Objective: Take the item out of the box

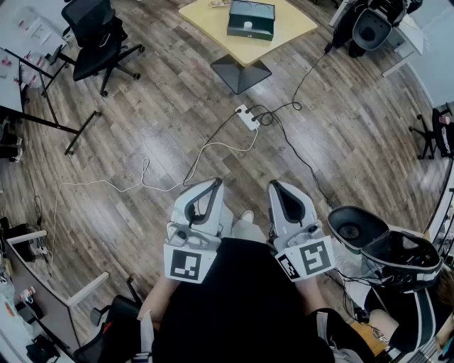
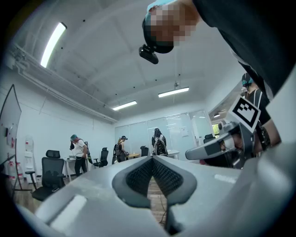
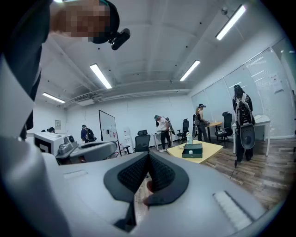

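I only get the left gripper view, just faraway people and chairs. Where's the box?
Observer: On the yellow table, well ahead of the person in the head view: a dark green box.
Operator: Is it open?
Observer: It looks open, with a small white item inside.
Operator: Is my other claw holding something?
Observer: No. The right claw is shut, pads together.

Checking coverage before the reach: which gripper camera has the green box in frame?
Right gripper view: the dark green box sits on the yellow table ahead. Left gripper view shows people and chairs, no box.
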`<state>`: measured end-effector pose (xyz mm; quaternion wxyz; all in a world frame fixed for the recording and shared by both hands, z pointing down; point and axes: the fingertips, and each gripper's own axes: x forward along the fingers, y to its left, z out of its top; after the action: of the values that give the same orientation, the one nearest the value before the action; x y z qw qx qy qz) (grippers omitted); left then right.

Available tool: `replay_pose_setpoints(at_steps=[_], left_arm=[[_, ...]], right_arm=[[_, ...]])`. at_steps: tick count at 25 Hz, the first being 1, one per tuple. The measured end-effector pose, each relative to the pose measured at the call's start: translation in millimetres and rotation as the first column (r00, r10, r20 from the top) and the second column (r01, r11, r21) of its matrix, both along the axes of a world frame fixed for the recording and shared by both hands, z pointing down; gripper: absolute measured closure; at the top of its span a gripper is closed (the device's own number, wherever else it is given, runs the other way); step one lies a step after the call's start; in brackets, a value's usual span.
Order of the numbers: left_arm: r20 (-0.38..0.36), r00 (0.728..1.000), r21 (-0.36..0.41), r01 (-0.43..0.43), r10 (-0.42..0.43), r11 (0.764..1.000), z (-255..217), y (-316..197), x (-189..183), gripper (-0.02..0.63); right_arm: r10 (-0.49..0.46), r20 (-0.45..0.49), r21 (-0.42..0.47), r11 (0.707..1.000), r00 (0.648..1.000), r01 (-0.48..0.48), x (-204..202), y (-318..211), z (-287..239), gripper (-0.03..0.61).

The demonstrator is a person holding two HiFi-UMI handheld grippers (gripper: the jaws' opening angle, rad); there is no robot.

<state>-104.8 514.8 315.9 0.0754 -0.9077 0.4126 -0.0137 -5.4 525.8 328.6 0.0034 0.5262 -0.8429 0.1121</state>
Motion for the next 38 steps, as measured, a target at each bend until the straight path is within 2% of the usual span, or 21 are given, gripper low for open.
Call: replay_pose_setpoints(at_steps=[6, 12, 16, 21, 26, 29, 32, 38], left_arm=[[-0.017, 1.0, -0.026, 0.025, -0.026, 0.999, -7.9, 18.7, 15.7, 0.612], [-0.049, 0.996, -0.042, 0.069, -0.071, 0.997, -8.7, 18.4, 9.4, 0.612], [-0.044, 0.995, -0.039, 0.084, -0.086, 0.996, -7.7, 17.4, 5.8, 0.612], [-0.024, 0.994, 0.032, 0.108, -0.107, 0.994, -19.3, 8.2, -0.1, 0.614], [-0.068, 0.995, -0.013, 0.076, -0.076, 0.997, -12.9, -5.8, -16.7, 0.614], [-0.095, 0.995, -0.005, 0.045, -0.045, 0.999, -12.9, -11.5, -24.5, 0.612], [-0.083, 0.996, 0.015, 0.04, -0.038, 0.999, -11.1, -18.4, -38.2, 0.612], [-0.082, 0.995, -0.005, 0.061, -0.061, 0.998, -8.9, -36.7, -68.4, 0.614]], right_arm=[[-0.008, 0.008, -0.001, 1.0, 1.0, 0.008, 18.7, 22.2, -7.1, 0.577], [-0.04, 0.009, -0.001, 0.999, 0.999, 0.04, 13.4, 23.7, -5.6, 0.578], [-0.056, 0.008, -0.002, 0.998, 0.998, 0.057, 7.6, 21.6, -4.9, 0.578], [-0.068, 0.005, -0.001, 0.998, 0.998, 0.068, -1.5, 12.2, -6.1, 0.578], [-0.027, 0.017, -0.007, 1.0, 0.999, 0.027, -13.5, -1.1, -5.5, 0.577], [-0.011, 0.008, -0.002, 1.0, 1.0, 0.011, -22.0, -8.5, -4.7, 0.577], [0.005, -0.001, -0.002, 1.0, 1.0, -0.005, -34.8, -13.7, -1.6, 0.577], [0.01, -0.009, -0.008, 1.0, 1.0, -0.01, -55.0, -29.6, 1.2, 0.577]])
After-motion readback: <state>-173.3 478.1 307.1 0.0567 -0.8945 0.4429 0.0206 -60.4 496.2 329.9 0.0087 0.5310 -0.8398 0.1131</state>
